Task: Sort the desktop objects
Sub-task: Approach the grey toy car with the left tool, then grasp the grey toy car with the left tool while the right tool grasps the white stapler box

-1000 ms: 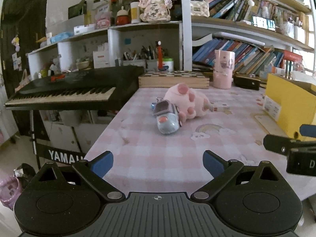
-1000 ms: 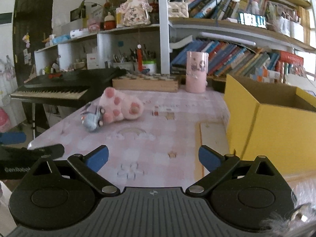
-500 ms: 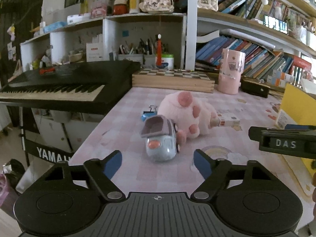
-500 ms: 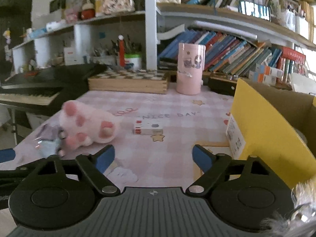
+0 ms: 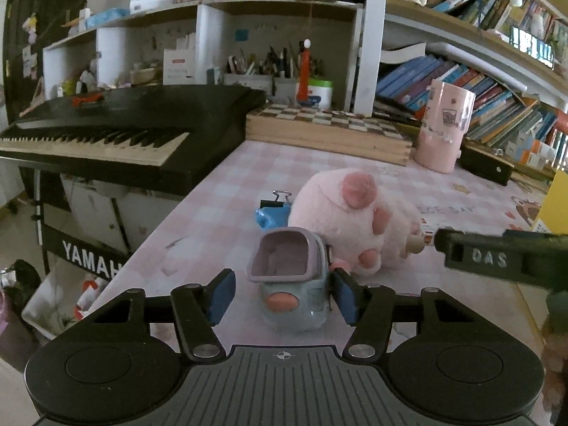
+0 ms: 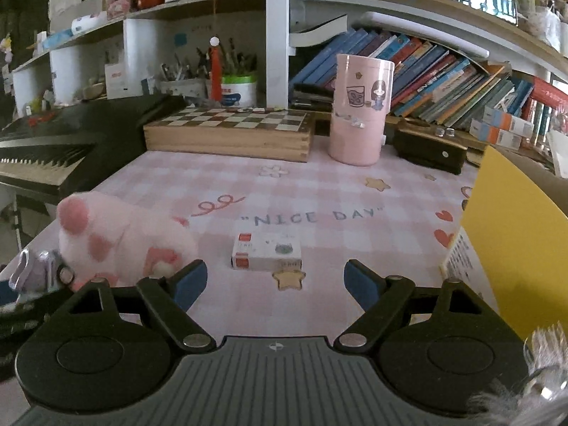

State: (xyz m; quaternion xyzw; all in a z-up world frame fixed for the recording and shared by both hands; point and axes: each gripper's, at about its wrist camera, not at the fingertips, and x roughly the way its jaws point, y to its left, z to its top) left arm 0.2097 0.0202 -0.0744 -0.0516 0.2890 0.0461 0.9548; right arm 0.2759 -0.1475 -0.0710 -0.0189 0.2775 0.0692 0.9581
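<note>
A small blue-grey toy holder [image 5: 291, 284] with a pink nose and an open top lies on the pink checked tablecloth. My left gripper [image 5: 282, 293] is open with its fingers on either side of the toy, the right pad [image 5: 343, 296] close to it. A pink plush paw [image 5: 351, 220] lies just behind the toy, with a blue binder clip [image 5: 272, 209] to its left. My right gripper [image 6: 275, 284] is open and empty, just short of a small white and red box [image 6: 267, 256]. The plush [image 6: 117, 241] is at its left.
A yellow cardboard box [image 6: 514, 234] stands at the right. A pink cup [image 6: 358, 110], a wooden chessboard box [image 6: 230, 131] and a black case [image 6: 429, 149] line the back. A black Yamaha keyboard [image 5: 117, 131] borders the table's left edge. Bookshelves stand behind.
My left gripper has moved forward until its fingers flank the blue-grey toy, and they have narrowed somewhat. My right gripper has moved forward toward the small white box.
</note>
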